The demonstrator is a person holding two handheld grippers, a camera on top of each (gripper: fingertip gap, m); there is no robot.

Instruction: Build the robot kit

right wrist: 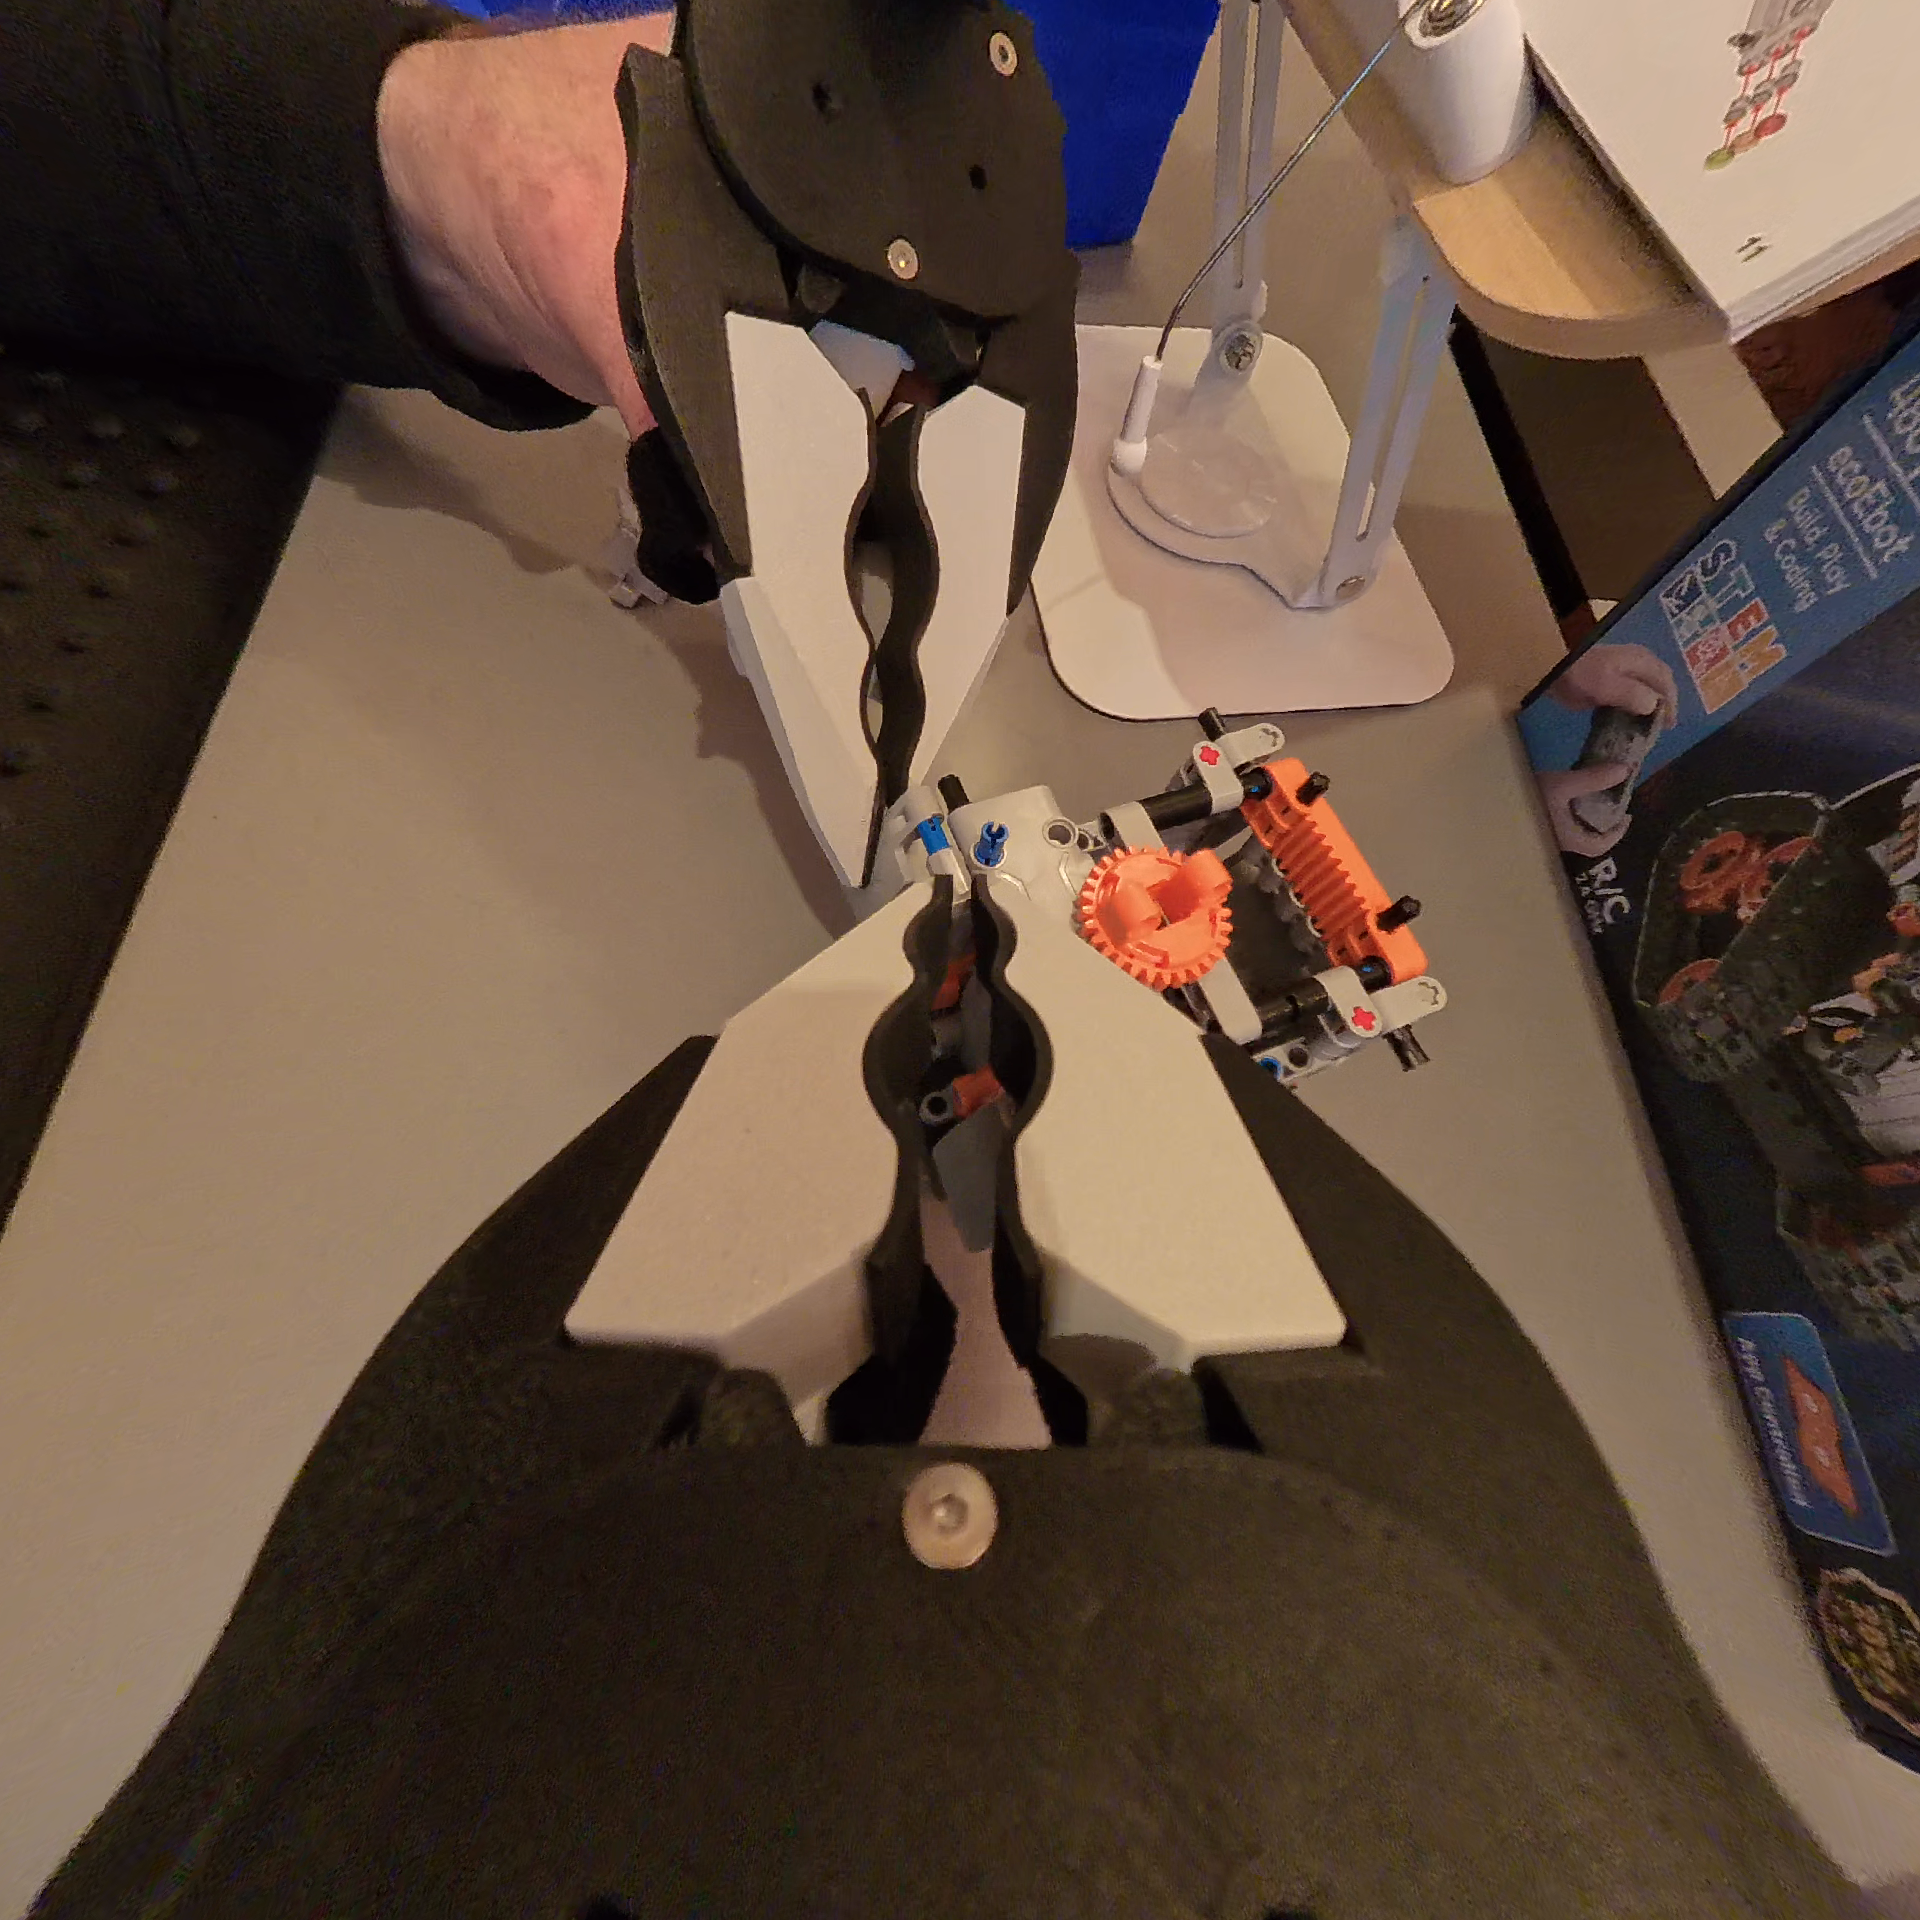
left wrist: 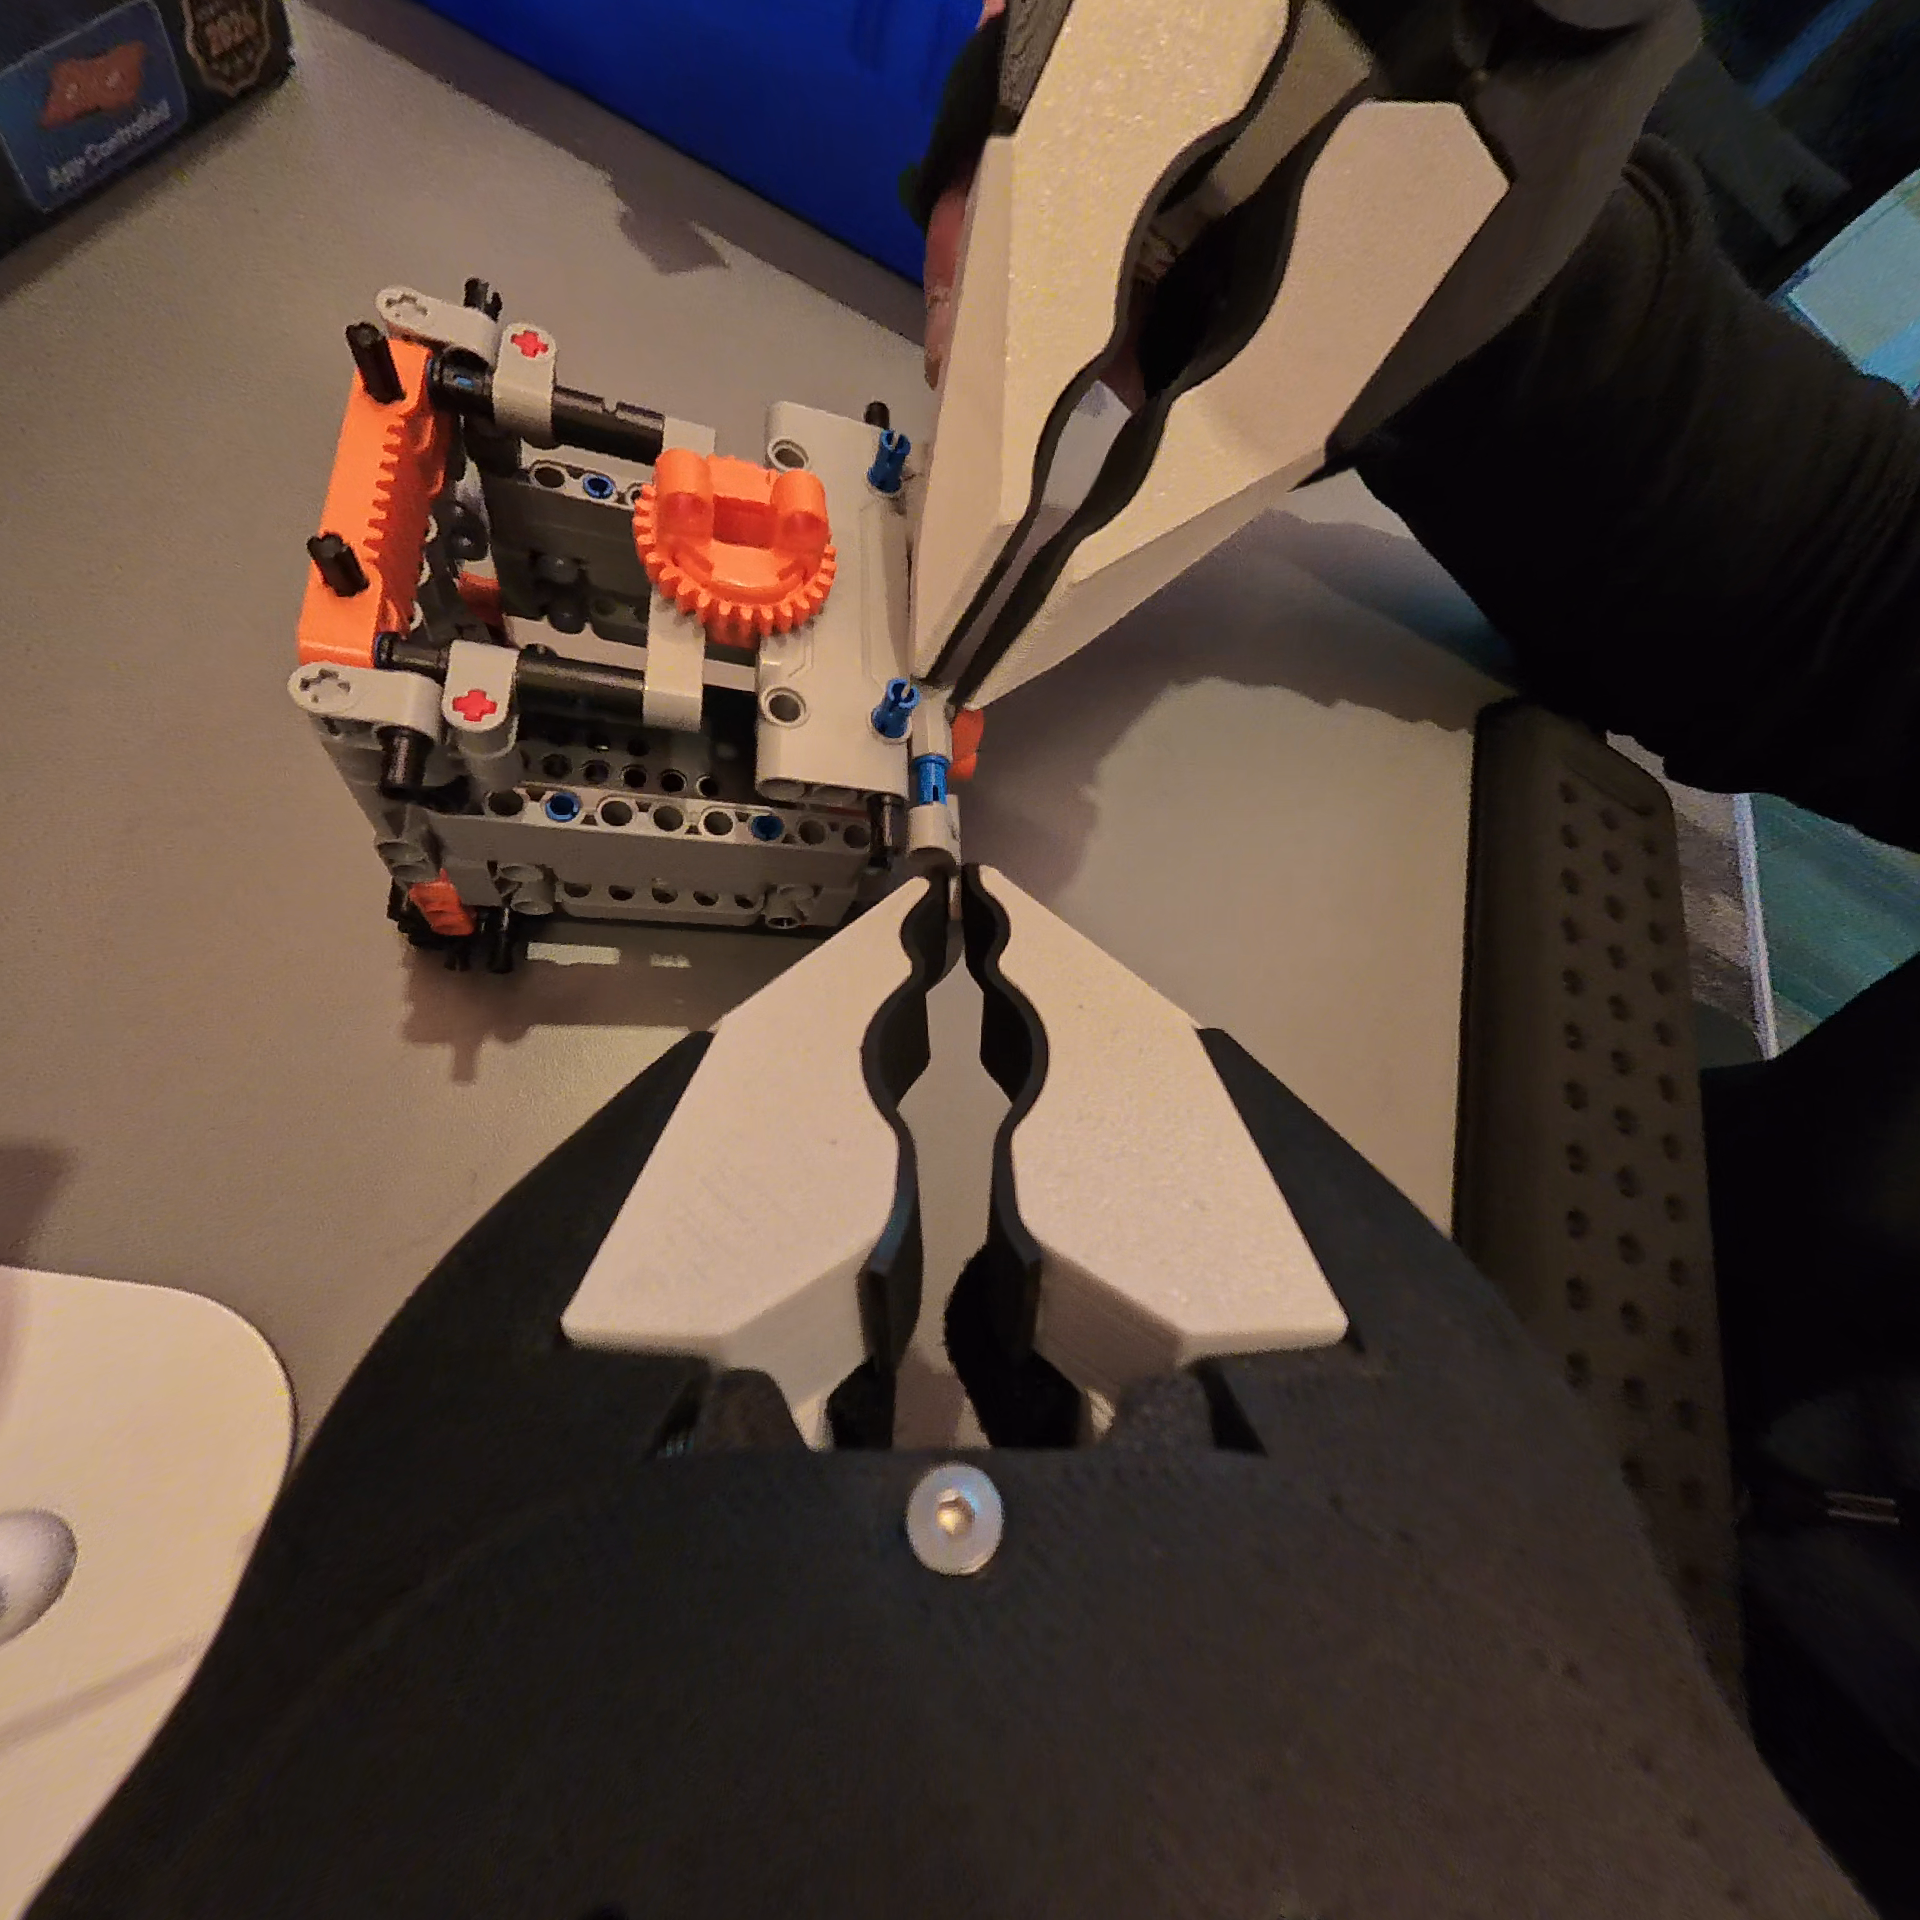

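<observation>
Brick-built gear assembly (left wrist: 613,644) stood on surface (left wrist: 187,1039), ahead-left of left gripper (left wrist: 943,883). Small grey connector with blue pin (left wrist: 932,790) pinched at both ends: left gripper clamped below, right gripper (left wrist: 940,681) above. Pressure best kept square and even; assembly left unsteadied.

Left tongs (left wrist: 948,883): white fingers with black wavy pads, tips drawn nearly together, narrow slit between pads, pointing forward and down. Right tongs (right wrist: 961,894): same build, tips closed close, gap widening further back. Two tongs meet tip to tip, angled toward each other. Bare hand (right wrist: 499,249) in black sleeve grips left tongs' black body; black-sleeved arm behind right tongs.
</observation>
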